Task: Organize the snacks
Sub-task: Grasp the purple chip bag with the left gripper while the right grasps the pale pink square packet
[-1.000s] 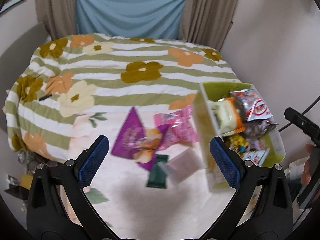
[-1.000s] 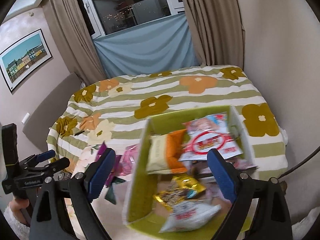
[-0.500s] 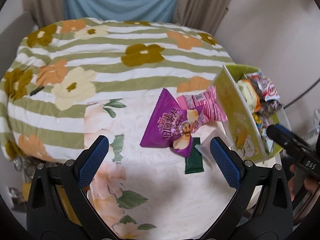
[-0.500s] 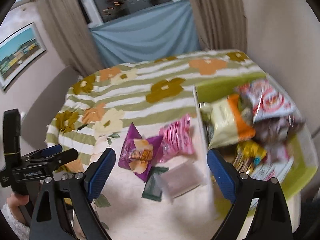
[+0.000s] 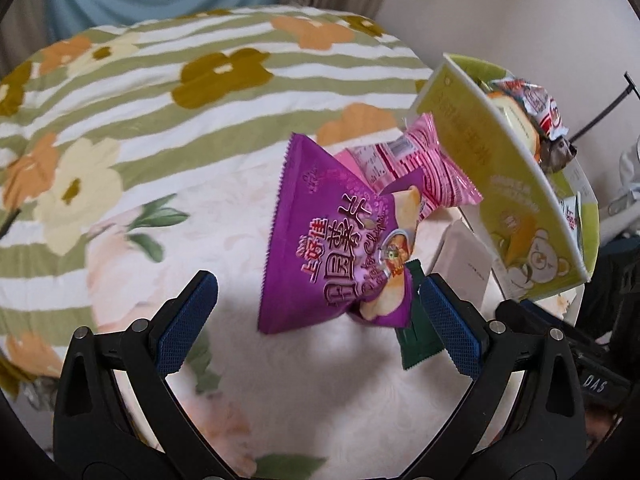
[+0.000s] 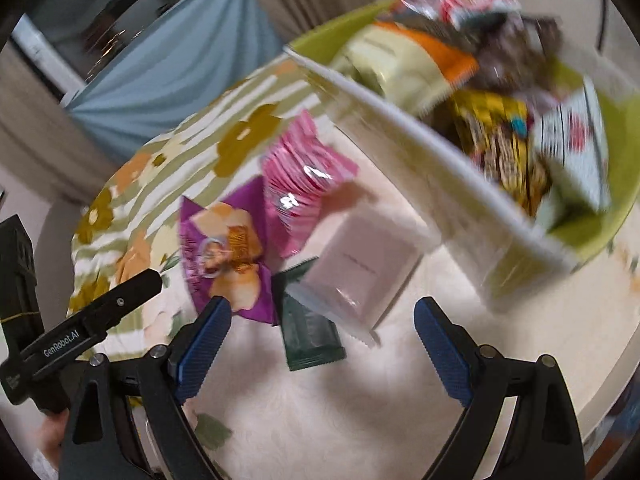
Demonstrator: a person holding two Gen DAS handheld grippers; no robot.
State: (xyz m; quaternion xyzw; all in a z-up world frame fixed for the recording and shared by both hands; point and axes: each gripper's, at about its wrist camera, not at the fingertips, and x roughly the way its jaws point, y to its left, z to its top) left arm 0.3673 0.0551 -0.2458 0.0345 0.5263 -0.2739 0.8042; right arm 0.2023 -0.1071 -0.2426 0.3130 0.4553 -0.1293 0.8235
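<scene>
A purple chip bag (image 5: 340,256) lies on the floral bedspread, seen also in the right wrist view (image 6: 228,256). Beside it lie a pink striped packet (image 5: 424,168), a pale pink pouch (image 6: 360,264) and a dark green sachet (image 6: 308,332). A green box (image 5: 516,200) full of snack bags stands to the right. My left gripper (image 5: 316,324) is open, low over the purple bag's near edge. My right gripper (image 6: 320,340) is open just above the green sachet and the pouch, touching nothing.
The bed (image 5: 160,120) has a green-striped cover with flowers. A wall is close on the right behind the box. Blue cloth and curtains (image 6: 168,68) hang at the far end. The left gripper's handle (image 6: 80,332) shows at the left of the right wrist view.
Both grippers have dropped and moved in close to the loose snacks. The right one swung left from over the box to above the pouch and sachet.
</scene>
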